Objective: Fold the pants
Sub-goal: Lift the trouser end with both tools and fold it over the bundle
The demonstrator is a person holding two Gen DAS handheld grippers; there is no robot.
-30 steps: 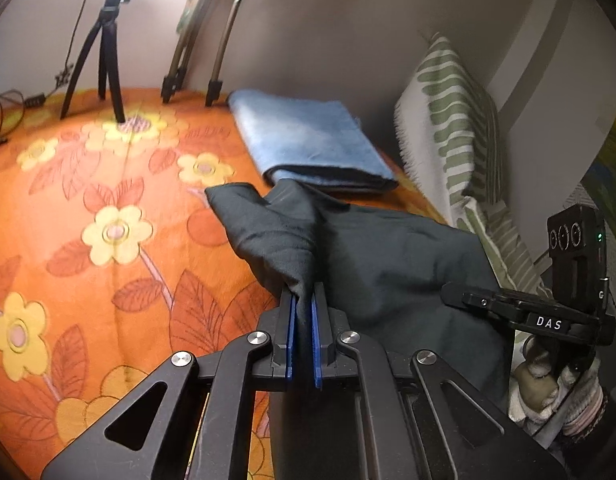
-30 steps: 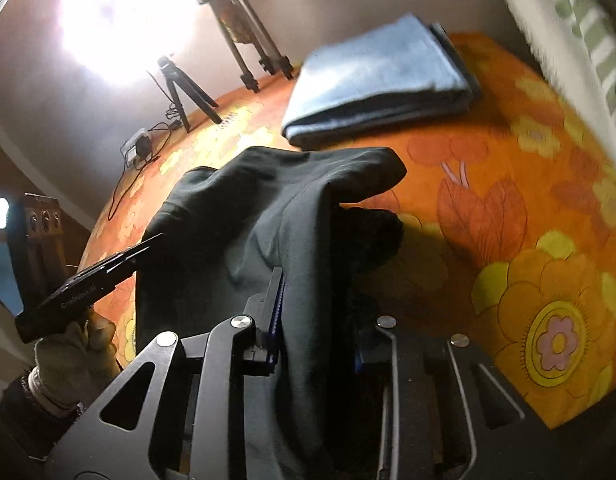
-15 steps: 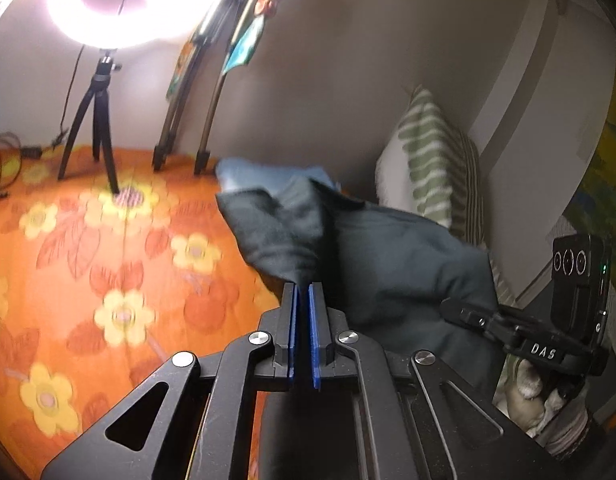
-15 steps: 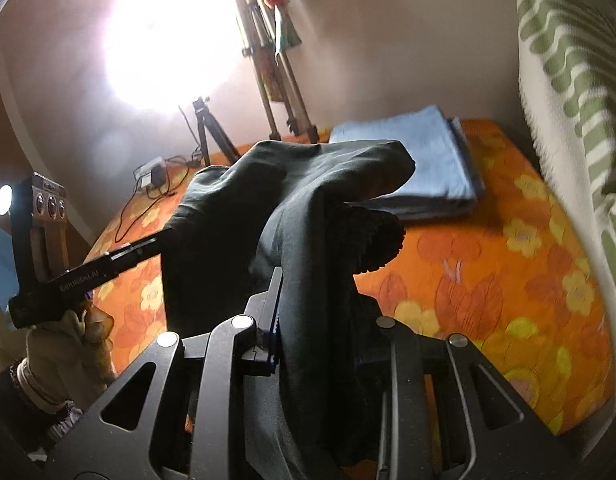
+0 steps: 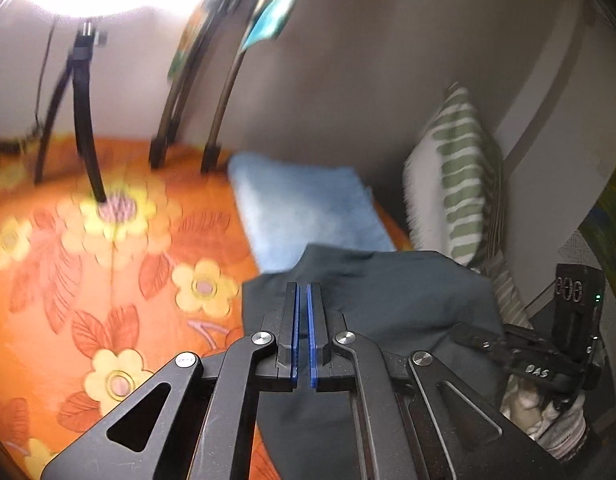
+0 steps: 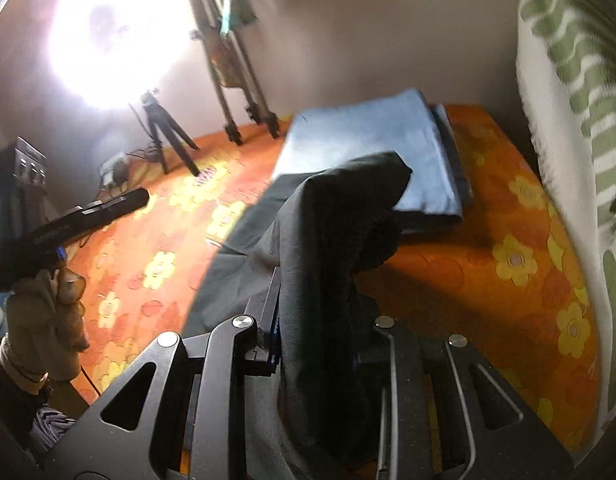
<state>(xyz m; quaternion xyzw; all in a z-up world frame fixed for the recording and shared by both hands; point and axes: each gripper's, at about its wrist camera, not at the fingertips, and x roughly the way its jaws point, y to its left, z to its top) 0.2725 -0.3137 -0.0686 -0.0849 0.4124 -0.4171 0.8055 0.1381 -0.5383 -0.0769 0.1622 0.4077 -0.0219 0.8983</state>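
Here the left gripper [image 5: 302,296] is pinched together with nothing in it, and the right gripper [image 6: 316,312] squeezes the dark pants [image 6: 340,216].

We see our right gripper [image 6: 314,320] with its jaws clamped on a thick bunch of the dark pants [image 6: 336,240], which rises between them and droops over at the top. Beyond lies a folded blue cloth [image 6: 372,148] on the orange flowered bedspread [image 6: 508,280]. At the left, a gloved hand [image 6: 47,312] holds our left gripper [image 6: 137,199]. A bright lamp [image 6: 115,32] on a tripod [image 6: 163,140] glares at the back, and a green-striped pillow [image 6: 568,80] stands at the right.
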